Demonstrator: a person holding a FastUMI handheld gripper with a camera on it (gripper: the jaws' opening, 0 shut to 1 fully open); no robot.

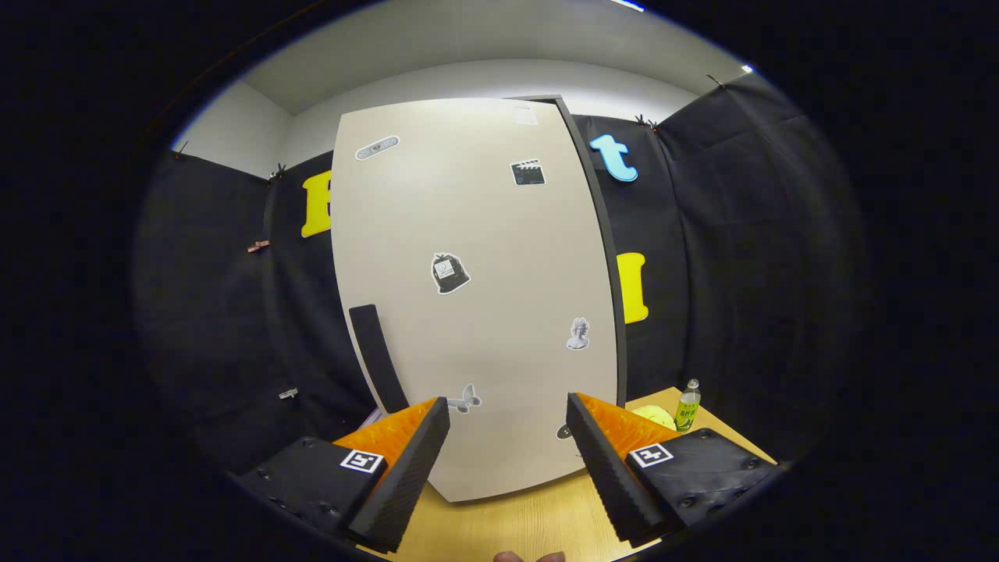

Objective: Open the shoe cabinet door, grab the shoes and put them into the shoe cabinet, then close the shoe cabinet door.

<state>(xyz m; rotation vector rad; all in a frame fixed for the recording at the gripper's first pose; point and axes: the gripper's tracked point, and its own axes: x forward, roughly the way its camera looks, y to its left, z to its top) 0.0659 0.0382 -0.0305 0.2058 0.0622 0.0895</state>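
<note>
We face the shoe cabinet [476,297] standing on the wooden tabletop [531,523], its beige door [484,234] closed and dotted with stickers, a dark vertical handle [377,357] along its lower left edge. Our gripper [507,457] hovers just ahead of the door, jaws spread wide and holding nothing. Beyond the right finger, beside the cabinet, we see a green drink bottle [687,406] and a yellow object [654,416] we cannot identify.
</note>
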